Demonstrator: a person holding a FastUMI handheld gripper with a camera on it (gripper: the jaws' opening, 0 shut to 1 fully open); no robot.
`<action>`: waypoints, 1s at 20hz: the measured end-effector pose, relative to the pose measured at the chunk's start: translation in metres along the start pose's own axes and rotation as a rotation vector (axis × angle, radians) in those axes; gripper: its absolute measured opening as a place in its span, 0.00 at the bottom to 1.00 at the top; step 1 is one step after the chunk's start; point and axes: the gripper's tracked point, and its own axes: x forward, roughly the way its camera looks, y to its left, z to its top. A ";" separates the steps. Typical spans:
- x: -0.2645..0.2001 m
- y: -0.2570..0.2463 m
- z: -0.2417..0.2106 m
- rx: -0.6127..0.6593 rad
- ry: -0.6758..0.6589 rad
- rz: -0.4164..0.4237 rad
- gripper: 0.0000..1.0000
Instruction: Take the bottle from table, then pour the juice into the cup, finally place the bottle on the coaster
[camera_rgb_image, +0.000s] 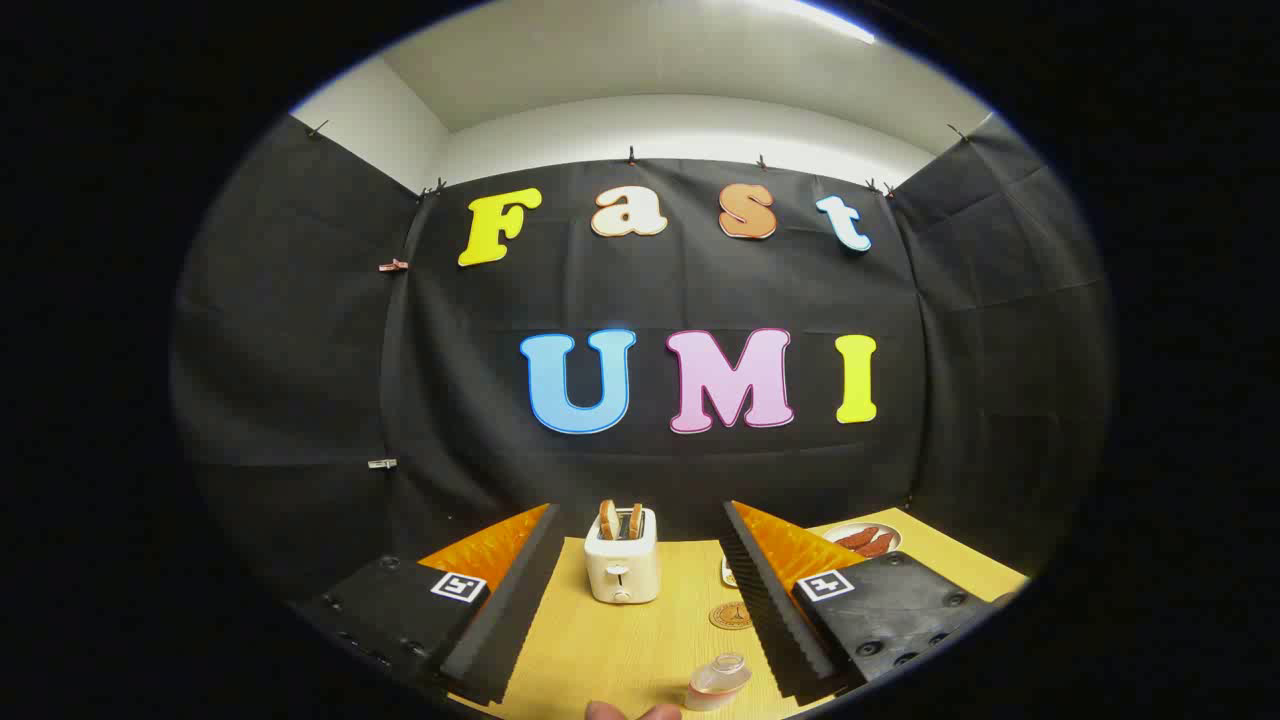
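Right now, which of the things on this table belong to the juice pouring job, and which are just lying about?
For the job: the clear cup between the open tool fingers, the round coaster beyond it.

Just lying about: the white toaster holding toast slices, the plate of sausages, fingertips by the cup.

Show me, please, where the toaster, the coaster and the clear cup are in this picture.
toaster (621, 568): gripper view, middle of its cream front face, beyond the open claw (640, 620).
coaster (730, 615): gripper view, centre of the round brown disc.
clear cup (719, 681): gripper view, its see-through side wall.
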 end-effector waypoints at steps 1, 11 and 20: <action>0.000 -0.001 -0.001 -0.001 0.006 -0.002 0.97; -0.004 -0.014 -0.005 0.016 0.031 -0.014 0.97; -0.008 -0.021 -0.009 -0.013 0.005 -0.032 0.99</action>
